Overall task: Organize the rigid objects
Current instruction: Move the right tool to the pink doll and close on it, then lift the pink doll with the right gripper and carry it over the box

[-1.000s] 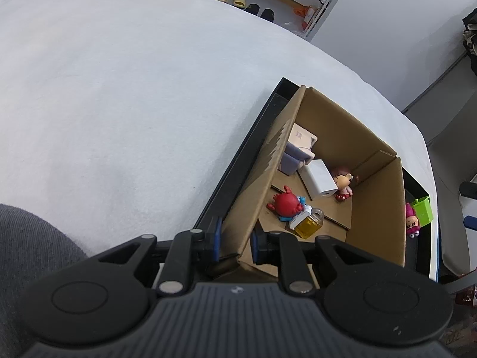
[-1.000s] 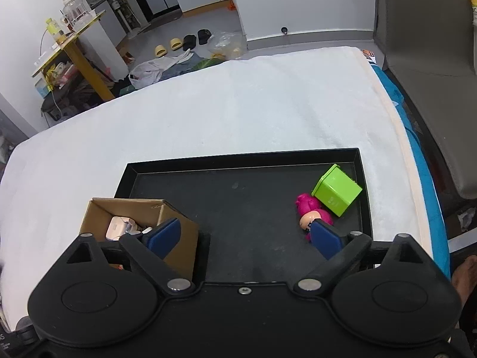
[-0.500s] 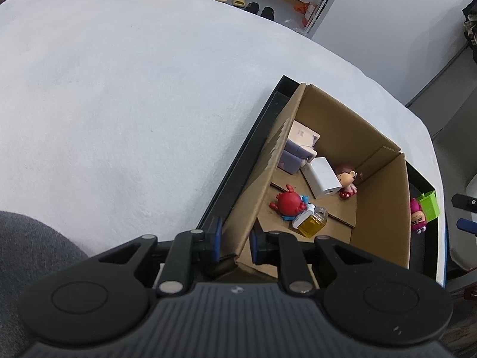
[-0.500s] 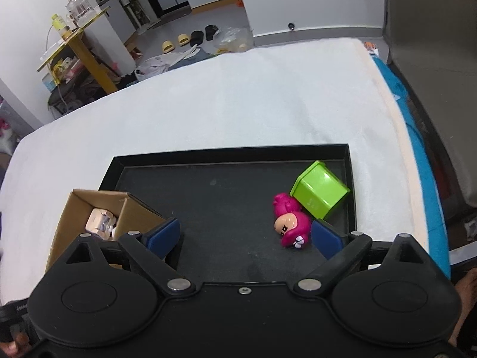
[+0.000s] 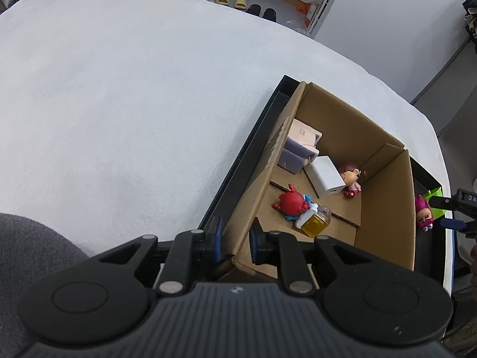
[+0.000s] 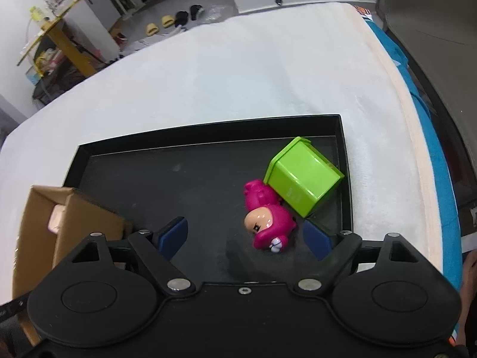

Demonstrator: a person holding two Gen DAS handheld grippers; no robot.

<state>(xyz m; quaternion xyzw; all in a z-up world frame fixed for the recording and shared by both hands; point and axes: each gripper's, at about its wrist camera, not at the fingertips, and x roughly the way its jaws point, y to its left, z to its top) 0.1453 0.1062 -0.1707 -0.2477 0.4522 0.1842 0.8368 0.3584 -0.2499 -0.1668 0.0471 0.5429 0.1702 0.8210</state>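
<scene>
The step in hand looks like picking up the pink doll (image 6: pixel 269 223), lying low and right of centre on the black tray (image 6: pixel 208 129), touching the green cube (image 6: pixel 304 176). The right claw (image 6: pixel 244 237) stands apart around it; its jaws have just been closing, the doll between them but not yet pinched. Next it likely must close without nudging the cube. The left claw (image 5: pixel 235 238) is clamped on the cardboard box (image 5: pixel 384 197) wall, lower centre.

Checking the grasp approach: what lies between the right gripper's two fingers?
In the right wrist view, the pink figurine lies on the black tray between the right gripper's closing, untouching fingers; otherwise bare.
</scene>
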